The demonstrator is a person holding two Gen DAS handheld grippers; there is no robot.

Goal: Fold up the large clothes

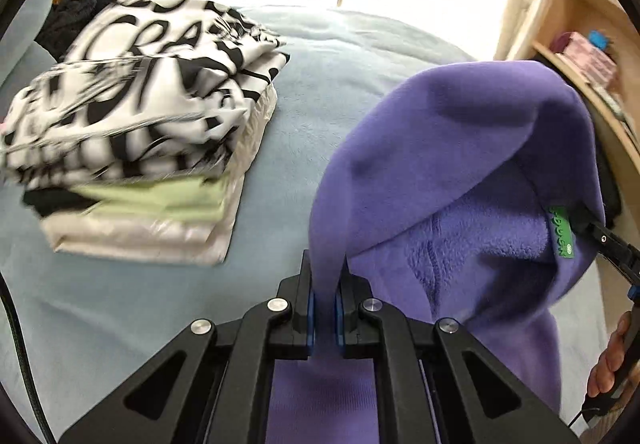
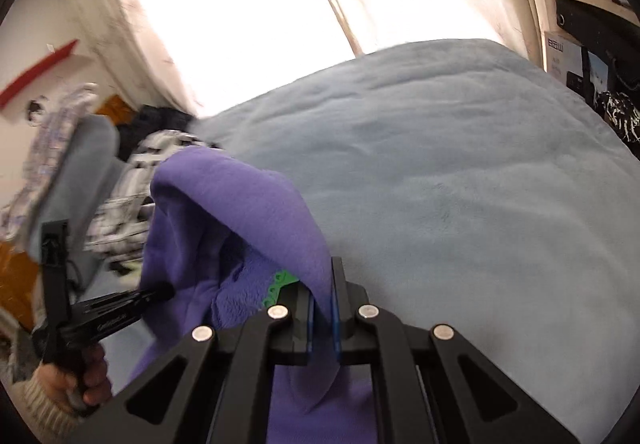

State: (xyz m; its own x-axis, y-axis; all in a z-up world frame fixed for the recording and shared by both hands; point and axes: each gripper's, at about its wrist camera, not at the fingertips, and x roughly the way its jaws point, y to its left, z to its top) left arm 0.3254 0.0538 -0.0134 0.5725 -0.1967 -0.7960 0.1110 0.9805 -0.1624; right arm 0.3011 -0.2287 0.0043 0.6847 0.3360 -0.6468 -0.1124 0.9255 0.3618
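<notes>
In the left-wrist view, you are pinching an edge of the purple fleece garment (image 1: 460, 148) in the left gripper (image 1: 325, 296), the folded stack (image 1: 140, 132) lying at left. At that frame's right edge, the right gripper (image 2: 322, 308) is clamping the collar by the green label (image 1: 562, 232). The fleece is hanging between both, its held edge running left to right.

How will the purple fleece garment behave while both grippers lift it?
The purple fleece garment is probably floppy: it sags between the left gripper and the right gripper. Its thick pile likely resists slipping. It seems light, since small pinches carry it.
</notes>
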